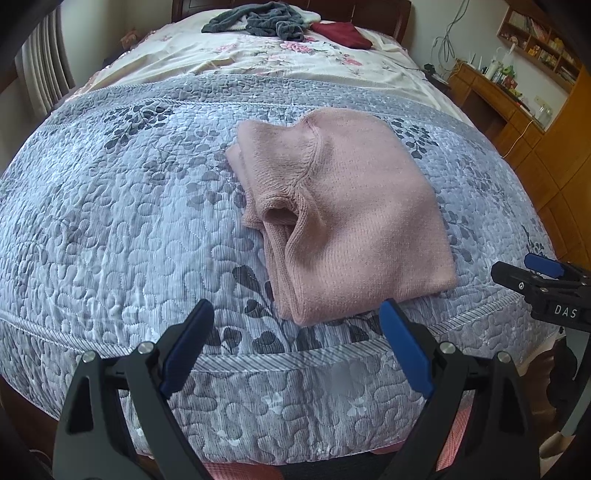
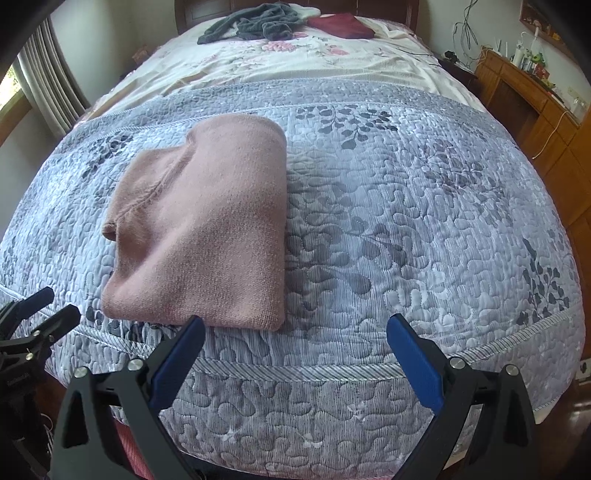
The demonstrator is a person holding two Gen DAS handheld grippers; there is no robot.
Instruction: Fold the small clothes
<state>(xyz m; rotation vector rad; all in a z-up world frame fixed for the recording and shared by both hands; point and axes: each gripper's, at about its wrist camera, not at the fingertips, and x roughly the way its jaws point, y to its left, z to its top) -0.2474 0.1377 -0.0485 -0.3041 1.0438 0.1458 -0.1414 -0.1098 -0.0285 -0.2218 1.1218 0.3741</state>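
A pink sweater [image 1: 343, 218] lies folded into a thick rectangle on the grey-blue quilt [image 1: 122, 221] covering the foot of a bed, its ribbed neck opening facing the left side and one folded edge close to the quilt's striped border. Both tools hang clear of it. The left hand-held gripper [image 1: 295, 345] hovers just off the near edge of the bed, released, its blue pads [image 1: 184, 354] spread wide with nothing between them; the sweater's near corner sits just beyond its fingertips. The right hand-held gripper [image 2: 295, 360] is likewise spread apart and empty, poised over the quilt's border, with the sweater ahead and to its left, not touched. Each tool shows at the edge of the other's view. Farther up the bed, a cream floral sheet [image 2: 295, 62] runs to the dark wooden headboard, where a heap of grey cloth [image 1: 258, 22] and a dark red garment [image 1: 343, 33] lie side by side. A wooden desk [image 1: 491, 99] crowded with small items stands along the right wall, and curtains [image 2: 55, 92] hang at the left.
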